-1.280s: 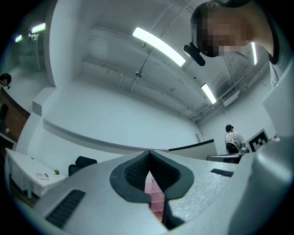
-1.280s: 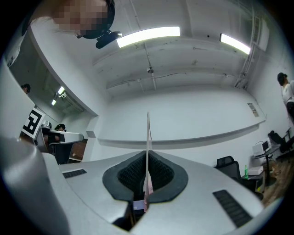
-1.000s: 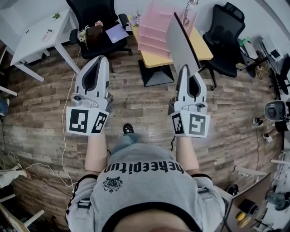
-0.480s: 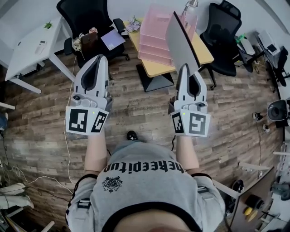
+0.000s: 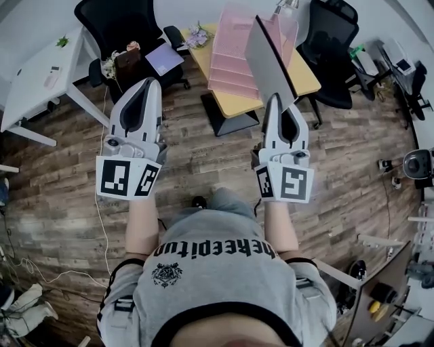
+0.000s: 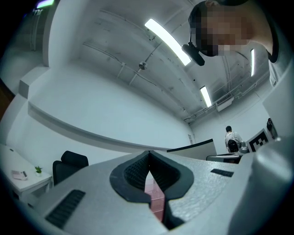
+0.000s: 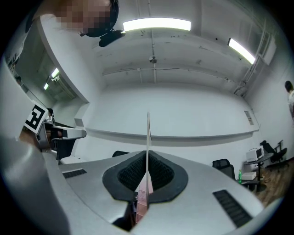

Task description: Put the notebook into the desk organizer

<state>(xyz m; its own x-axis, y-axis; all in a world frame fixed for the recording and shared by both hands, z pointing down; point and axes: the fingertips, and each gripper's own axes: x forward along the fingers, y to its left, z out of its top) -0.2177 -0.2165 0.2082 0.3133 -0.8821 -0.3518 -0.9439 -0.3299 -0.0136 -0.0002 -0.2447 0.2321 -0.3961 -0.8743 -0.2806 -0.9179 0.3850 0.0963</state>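
In the head view my right gripper [image 5: 274, 99] is shut on the lower edge of a thin grey notebook [image 5: 270, 59], which stands upright. The notebook overlaps a pink tiered desk organizer [image 5: 234, 54] on a yellow table [image 5: 306, 76] ahead. The right gripper view shows the notebook [image 7: 148, 137] edge-on, a thin line rising from between the pads of the right gripper [image 7: 147, 160]. My left gripper [image 5: 150, 84] hovers over the wooden floor left of the table. In its own view the left gripper [image 6: 149, 158] has its tips together and holds nothing.
A black office chair [image 5: 108, 17] with a bag and a bluish folder on its seat stands left of the table. A white desk [image 5: 41, 88] is at far left and another black chair [image 5: 332, 47] at right. A white cable [image 5: 97, 217] runs across the floor.
The room has slid through the head view: the left chair and white desk drifted left and up, and the yellow table edged nearer the grippers. The notebook stays held in the right gripper.
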